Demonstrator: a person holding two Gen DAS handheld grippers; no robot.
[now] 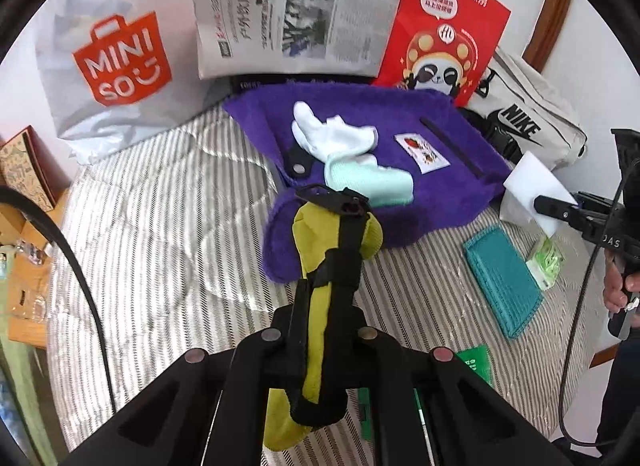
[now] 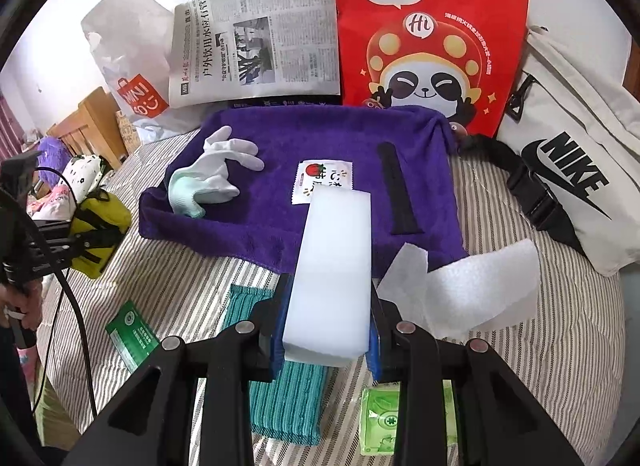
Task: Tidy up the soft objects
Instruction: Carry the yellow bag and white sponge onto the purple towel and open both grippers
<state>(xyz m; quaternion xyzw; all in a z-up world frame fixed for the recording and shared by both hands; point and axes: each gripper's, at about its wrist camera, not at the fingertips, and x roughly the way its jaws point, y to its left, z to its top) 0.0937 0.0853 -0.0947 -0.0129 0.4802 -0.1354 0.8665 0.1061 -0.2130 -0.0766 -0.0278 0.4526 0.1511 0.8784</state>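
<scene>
Above the striped bed [image 1: 160, 225], left jaws clamp a half-hidden yellow sock [image 1: 316, 346]; right jaws grip a white sponge [image 2: 334, 278].

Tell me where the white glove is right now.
The white glove lies on the left part of the purple towel, left of the small strawberry packet. In the left wrist view it sits just beyond the yellow sock held in the left tongs.
</scene>
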